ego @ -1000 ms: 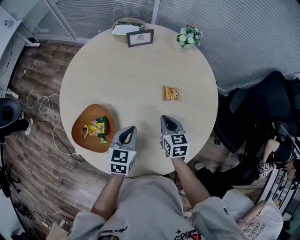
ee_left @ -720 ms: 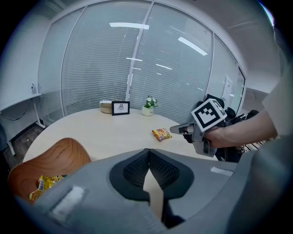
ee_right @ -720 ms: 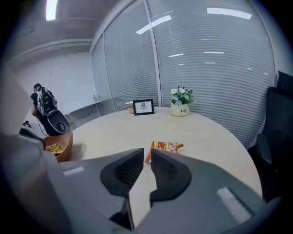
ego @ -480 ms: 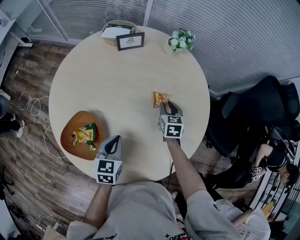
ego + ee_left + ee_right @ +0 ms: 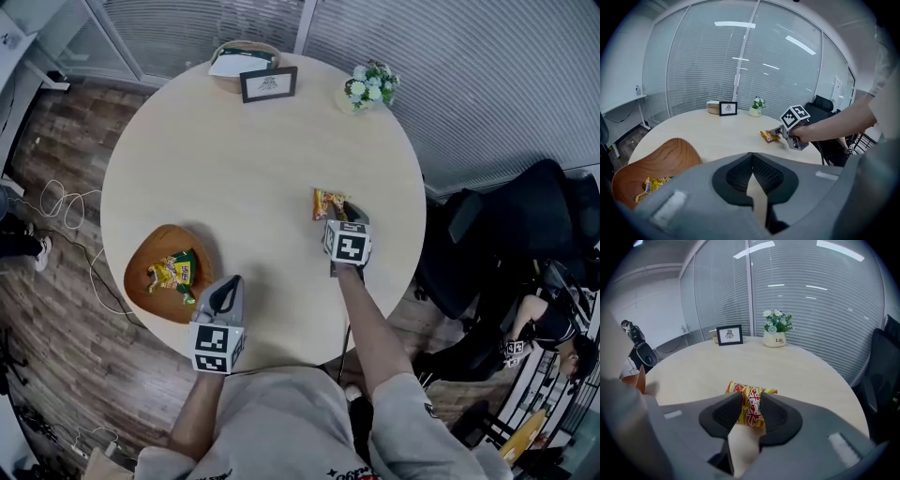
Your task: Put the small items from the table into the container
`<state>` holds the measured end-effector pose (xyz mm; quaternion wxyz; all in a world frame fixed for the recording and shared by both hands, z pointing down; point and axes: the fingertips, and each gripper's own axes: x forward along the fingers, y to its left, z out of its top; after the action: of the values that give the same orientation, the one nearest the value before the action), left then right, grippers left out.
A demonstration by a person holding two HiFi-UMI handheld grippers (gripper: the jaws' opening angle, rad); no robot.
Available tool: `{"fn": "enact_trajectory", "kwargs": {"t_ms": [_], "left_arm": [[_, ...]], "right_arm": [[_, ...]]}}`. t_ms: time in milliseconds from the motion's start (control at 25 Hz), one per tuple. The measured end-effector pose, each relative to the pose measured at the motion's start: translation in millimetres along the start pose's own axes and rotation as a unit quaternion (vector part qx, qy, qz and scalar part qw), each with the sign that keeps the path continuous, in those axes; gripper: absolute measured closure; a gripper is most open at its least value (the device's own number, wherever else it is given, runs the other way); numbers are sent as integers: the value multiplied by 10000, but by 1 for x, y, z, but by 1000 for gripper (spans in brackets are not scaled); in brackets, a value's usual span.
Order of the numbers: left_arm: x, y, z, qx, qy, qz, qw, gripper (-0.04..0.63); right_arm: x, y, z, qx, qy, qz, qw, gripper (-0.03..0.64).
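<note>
The orange-yellow foil snack packet (image 5: 325,202) (image 5: 749,412) lies on the round beige table (image 5: 244,150), toward 3 o'clock from its centre. It sits between the right gripper's (image 5: 349,208) (image 5: 750,401) opening jaws, unpinched. The left gripper (image 5: 228,284) (image 5: 751,157), pressed together and empty, hovers at 4 o'clock of the leaf-shaped wooden bowl (image 5: 150,251).

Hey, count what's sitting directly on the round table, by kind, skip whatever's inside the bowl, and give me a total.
Snack packet: 1
Wooden bowl: 1
Picture frame: 1
Flower pot: 1
Basket: 1
Total: 5
</note>
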<state>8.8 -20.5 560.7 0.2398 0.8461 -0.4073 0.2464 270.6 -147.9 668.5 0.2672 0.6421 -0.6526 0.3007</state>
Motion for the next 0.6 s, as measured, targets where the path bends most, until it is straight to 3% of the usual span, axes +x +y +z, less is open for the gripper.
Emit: {"fn": "enact_trajectory", "kwargs": {"t_ms": [280,600], "left_arm": [[-2,2,-2,2,2,-42,10000,597],[-11,9,4,12,-179,-29,9998,597]], "right_arm": [[-6,9,-3,22,64,220,9997,523],[-27,44,10,-183,-227,630,9976,543]]}}
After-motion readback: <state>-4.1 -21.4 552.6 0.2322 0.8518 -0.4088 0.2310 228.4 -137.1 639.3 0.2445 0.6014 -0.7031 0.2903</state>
